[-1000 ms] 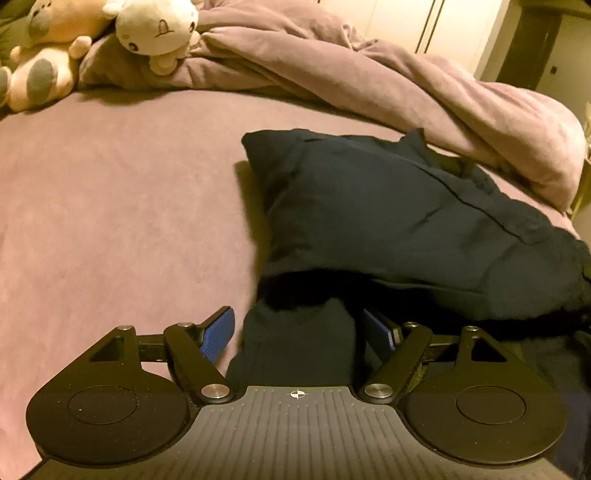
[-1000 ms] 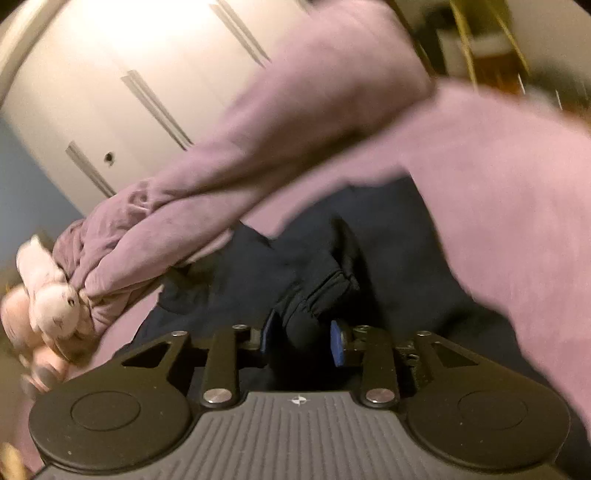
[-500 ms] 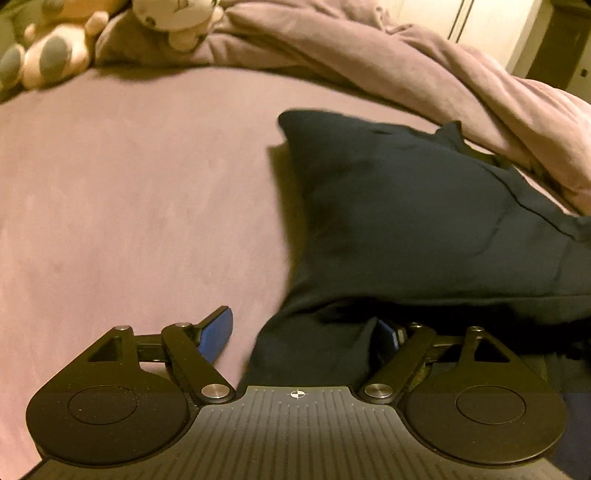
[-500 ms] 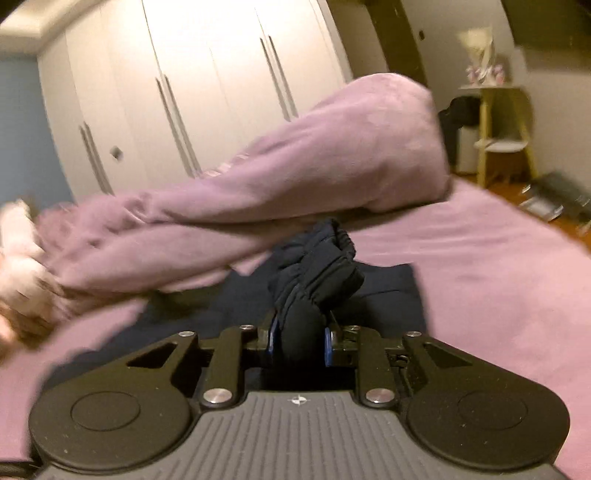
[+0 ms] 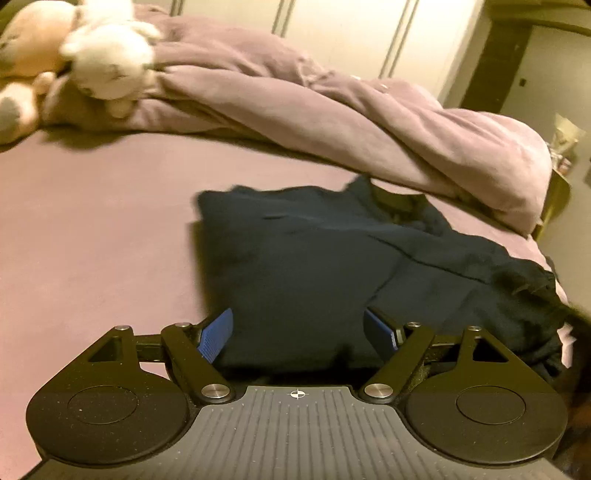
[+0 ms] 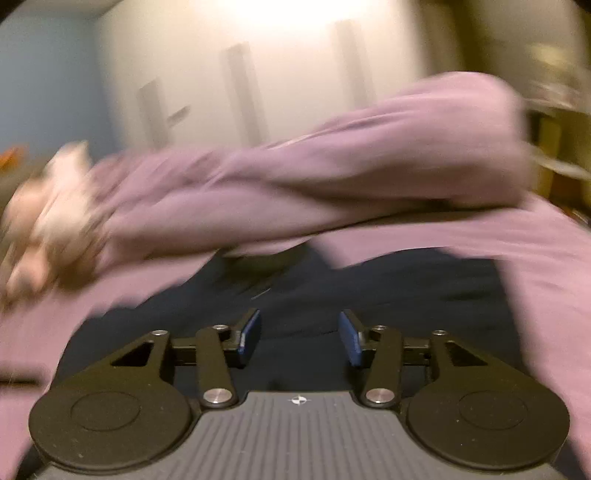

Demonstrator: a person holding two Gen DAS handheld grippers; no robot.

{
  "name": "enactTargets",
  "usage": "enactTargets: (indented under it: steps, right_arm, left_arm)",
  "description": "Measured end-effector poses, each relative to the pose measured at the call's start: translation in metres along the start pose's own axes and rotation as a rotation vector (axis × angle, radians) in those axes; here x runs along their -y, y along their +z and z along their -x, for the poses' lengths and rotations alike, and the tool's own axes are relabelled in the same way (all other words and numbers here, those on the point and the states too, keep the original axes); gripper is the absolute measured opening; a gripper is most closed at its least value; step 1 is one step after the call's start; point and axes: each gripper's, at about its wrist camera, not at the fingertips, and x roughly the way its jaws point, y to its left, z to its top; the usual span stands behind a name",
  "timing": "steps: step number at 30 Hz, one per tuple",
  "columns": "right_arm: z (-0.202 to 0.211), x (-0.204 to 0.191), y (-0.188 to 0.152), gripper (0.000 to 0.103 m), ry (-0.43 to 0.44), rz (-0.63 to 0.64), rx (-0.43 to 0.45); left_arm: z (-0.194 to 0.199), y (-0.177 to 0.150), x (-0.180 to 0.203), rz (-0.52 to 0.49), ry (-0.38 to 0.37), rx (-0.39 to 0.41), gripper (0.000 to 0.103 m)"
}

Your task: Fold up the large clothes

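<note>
A dark navy garment (image 5: 314,258) lies partly folded on the purple bed sheet (image 5: 92,221), its right side rumpled near the bed's edge. My left gripper (image 5: 298,332) hovers over the garment's near edge, jaws wide open and pads clear of the cloth. The right wrist view is blurred by motion. There the right gripper (image 6: 300,336) is over the same garment (image 6: 388,288). Its jaws are opening, with nothing pinched between the blue pads and cloth showing only below them.
A bunched purple duvet (image 5: 332,118) runs across the back of the bed, touching the garment's far corner. Plush toys (image 5: 107,62) sit at the back left. White wardrobe doors (image 5: 351,33) stand behind. The bed's right edge lies just past the garment.
The right gripper, pinching a bunched fold of the garment half a second ago, has let go, and that cloth has dropped out of view. The left gripper rose and drew back from the near fold.
</note>
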Motion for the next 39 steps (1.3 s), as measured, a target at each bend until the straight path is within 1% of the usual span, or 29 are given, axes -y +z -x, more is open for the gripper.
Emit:
enactTargets:
  steps: [2, 3, 5, 6, 7, 8, 9, 10, 11, 12, 13, 14, 16, 17, 18, 20, 21, 22, 24, 25, 27, 28, 31, 33, 36, 37, 39]
  right_arm:
    - [-0.026, -0.021, -0.009, 0.037, 0.022, 0.086, -0.080]
    - [-0.035, -0.025, -0.013, 0.035, 0.024, 0.113, -0.103]
    - [-0.047, -0.027, -0.020, 0.034, -0.029, 0.199, -0.119]
    - [-0.051, -0.024, -0.023, 0.034, -0.062, 0.242, -0.116]
    - [-0.052, -0.017, -0.025, 0.034, -0.098, 0.270, -0.110]
    - [-0.051, -0.007, -0.025, 0.034, -0.131, 0.288, -0.098]
    - [-0.049, 0.007, -0.025, 0.033, -0.182, 0.302, -0.082]
    - [-0.047, 0.020, -0.023, 0.028, -0.222, 0.300, -0.071]
    - [-0.045, 0.035, -0.021, 0.022, -0.243, 0.281, -0.066]
    - [-0.043, 0.049, -0.020, 0.014, -0.275, 0.265, -0.060]
    - [-0.037, 0.057, -0.018, 0.010, -0.286, 0.252, -0.053]
    - [-0.034, 0.061, -0.015, 0.008, -0.286, 0.226, -0.055]
    - [-0.030, 0.054, -0.010, 0.009, -0.305, 0.218, -0.065]
    - [-0.029, 0.048, -0.006, 0.014, -0.308, 0.213, -0.054]
    - [-0.023, 0.044, -0.002, 0.020, -0.300, 0.198, -0.030]
    - [-0.022, 0.040, 0.008, 0.025, -0.301, 0.151, 0.003]
    - [-0.026, 0.040, 0.012, 0.025, -0.307, 0.134, 0.000]
    - [-0.035, 0.040, 0.015, 0.025, -0.324, 0.135, -0.026]
    - [-0.058, 0.045, 0.010, 0.025, -0.367, 0.169, -0.108]
    - [-0.066, 0.049, 0.003, 0.025, -0.371, 0.201, -0.120]
    - [-0.071, 0.049, -0.011, 0.025, -0.367, 0.282, -0.081]
    - [-0.072, 0.049, -0.013, 0.025, -0.368, 0.294, -0.075]
    - [-0.081, 0.053, -0.007, 0.025, -0.355, 0.283, -0.079]
    - [-0.085, 0.057, -0.003, 0.025, -0.348, 0.274, -0.082]
    - [-0.072, 0.050, -0.003, 0.025, -0.355, 0.278, -0.086]
    - [-0.063, 0.047, -0.002, 0.025, -0.351, 0.270, -0.092]
    - [-0.034, 0.044, -0.007, 0.026, -0.321, 0.235, -0.065]
  left_arm:
    - [-0.024, 0.000, 0.005, 0.020, 0.019, 0.009, 0.083]
    - [-0.034, -0.001, 0.006, 0.023, 0.036, 0.002, 0.083]
    - [-0.053, -0.004, 0.009, -0.010, 0.097, -0.029, 0.083]
    - [-0.059, -0.006, 0.009, -0.041, 0.119, -0.031, 0.087]
    - [-0.064, -0.009, 0.009, -0.074, 0.141, -0.029, 0.088]
    - [-0.065, -0.011, 0.007, -0.087, 0.142, -0.023, 0.089]
    - [-0.064, -0.012, 0.003, -0.090, 0.132, -0.015, 0.089]
    - [-0.063, -0.011, -0.002, -0.091, 0.128, -0.012, 0.090]
    - [-0.062, -0.012, -0.007, -0.087, 0.127, -0.012, 0.093]
    - [-0.062, -0.012, -0.012, -0.072, 0.117, -0.016, 0.094]
    - [-0.061, -0.012, -0.017, -0.047, 0.101, -0.023, 0.094]
    - [-0.058, -0.011, -0.021, -0.023, 0.090, -0.030, 0.093]
    - [-0.050, -0.008, -0.022, 0.015, 0.087, -0.038, 0.089]
    - [-0.044, -0.006, -0.020, 0.024, 0.086, -0.029, 0.086]
    - [-0.039, -0.003, -0.015, 0.024, 0.088, -0.011, 0.086]
    - [-0.039, 0.002, -0.005, 0.016, 0.100, 0.020, 0.087]
    - [-0.042, 0.004, 0.000, 0.007, 0.109, 0.028, 0.087]
    - [-0.048, 0.006, 0.004, -0.006, 0.131, 0.031, 0.087]
    - [-0.063, 0.005, 0.008, -0.046, 0.196, 0.051, 0.090]
    - [-0.069, 0.003, 0.008, -0.057, 0.223, 0.051, 0.091]
    - [-0.078, -0.001, 0.003, -0.035, 0.220, 0.042, 0.094]
    - [-0.081, -0.002, 0.002, -0.030, 0.222, 0.053, 0.095]
    - [-0.088, -0.005, -0.001, -0.046, 0.226, 0.068, 0.099]
    - [-0.089, -0.005, -0.004, -0.032, 0.220, 0.066, 0.100]
    - [-0.081, -0.002, -0.006, -0.003, 0.219, 0.030, 0.099]
    - [-0.077, -0.003, -0.008, 0.007, 0.213, 0.019, 0.098]
    - [-0.068, -0.006, -0.010, 0.026, 0.202, 0.009, 0.098]
